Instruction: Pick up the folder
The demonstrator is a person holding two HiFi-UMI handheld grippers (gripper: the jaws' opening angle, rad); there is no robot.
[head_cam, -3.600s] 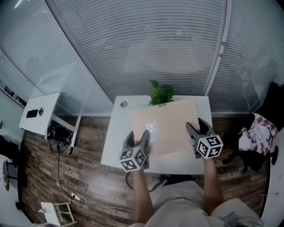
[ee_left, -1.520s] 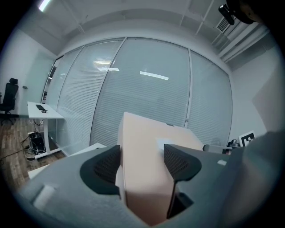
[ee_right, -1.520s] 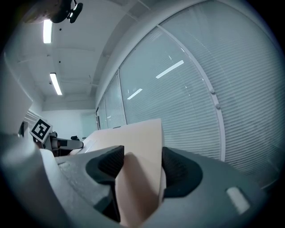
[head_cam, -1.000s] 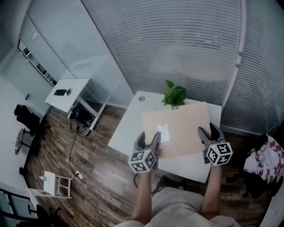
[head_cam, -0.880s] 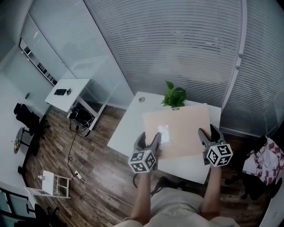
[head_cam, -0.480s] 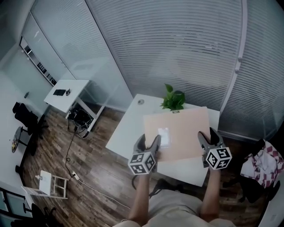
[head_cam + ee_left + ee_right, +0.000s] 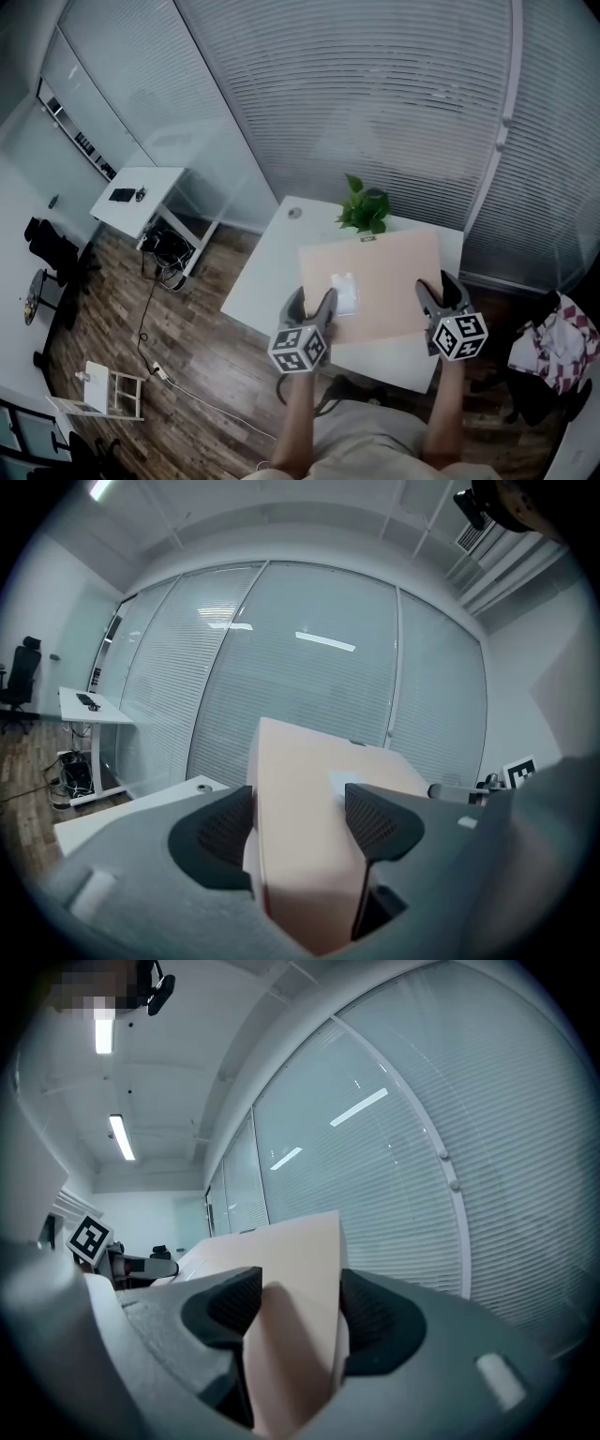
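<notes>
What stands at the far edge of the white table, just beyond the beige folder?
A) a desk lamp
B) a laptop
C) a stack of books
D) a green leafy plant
D: in the head view a green leafy plant rises at the far edge of the white table, right behind the far edge of the folder.

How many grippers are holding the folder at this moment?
2. The left gripper grips the folder at its near left corner; the right gripper grips its near right corner. Each has the folder between its jaws.
</notes>
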